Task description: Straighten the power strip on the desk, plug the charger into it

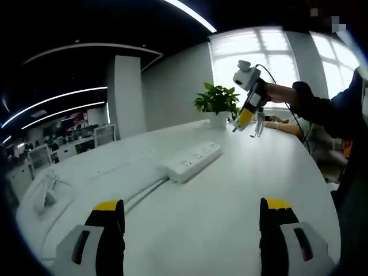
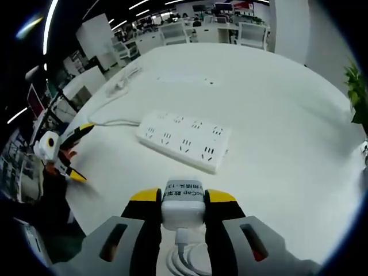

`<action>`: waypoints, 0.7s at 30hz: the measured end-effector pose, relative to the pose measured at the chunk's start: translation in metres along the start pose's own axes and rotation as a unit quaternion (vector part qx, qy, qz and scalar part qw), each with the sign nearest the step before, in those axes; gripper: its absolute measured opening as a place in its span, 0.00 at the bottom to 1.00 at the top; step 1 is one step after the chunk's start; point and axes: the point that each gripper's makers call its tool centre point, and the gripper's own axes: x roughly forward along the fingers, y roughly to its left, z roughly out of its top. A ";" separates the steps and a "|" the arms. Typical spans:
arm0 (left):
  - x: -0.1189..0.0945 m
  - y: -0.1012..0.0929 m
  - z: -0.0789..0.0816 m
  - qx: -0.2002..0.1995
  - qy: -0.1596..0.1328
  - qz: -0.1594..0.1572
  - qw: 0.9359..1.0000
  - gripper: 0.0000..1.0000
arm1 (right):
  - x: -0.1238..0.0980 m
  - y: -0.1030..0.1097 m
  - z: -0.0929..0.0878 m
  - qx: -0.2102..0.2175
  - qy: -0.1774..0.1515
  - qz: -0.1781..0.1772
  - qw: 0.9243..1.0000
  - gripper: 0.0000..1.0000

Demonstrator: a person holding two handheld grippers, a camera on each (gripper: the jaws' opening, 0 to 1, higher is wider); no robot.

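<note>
A white power strip lies on the round white desk, its cord running back to the left. My left gripper stands open low over the desk, short of the strip, with nothing between its jaws. My right gripper is shut on a white charger, whose white cable coils below. It hovers above the power strip. In the left gripper view the right gripper hangs in the air beyond the strip, held by a person's hand.
A potted green plant stands at the far edge of the desk. White cables lie on the desk's far side. The left gripper shows at the desk's left rim. Office desks and chairs fill the background.
</note>
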 end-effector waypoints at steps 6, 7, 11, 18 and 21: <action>0.001 -0.006 0.002 0.003 -0.003 -0.007 1.000 0.99 | 0.005 -0.006 0.007 0.005 0.009 -0.008 1.000 0.26; 0.001 -0.007 0.002 0.003 -0.003 -0.009 1.000 0.99 | 0.007 -0.007 0.008 0.004 0.011 -0.011 1.000 0.26; 0.003 -0.007 -0.001 0.004 0.000 -0.012 1.000 0.99 | 0.009 -0.007 0.013 0.005 0.016 -0.012 1.000 0.26; 0.001 -0.001 -0.002 0.005 0.002 -0.008 1.000 0.99 | 0.015 -0.007 0.016 0.001 0.029 -0.020 0.999 0.26; -0.001 -0.001 -0.004 0.005 0.003 -0.009 1.000 0.99 | 0.013 -0.009 0.023 0.003 0.020 -0.026 0.999 0.26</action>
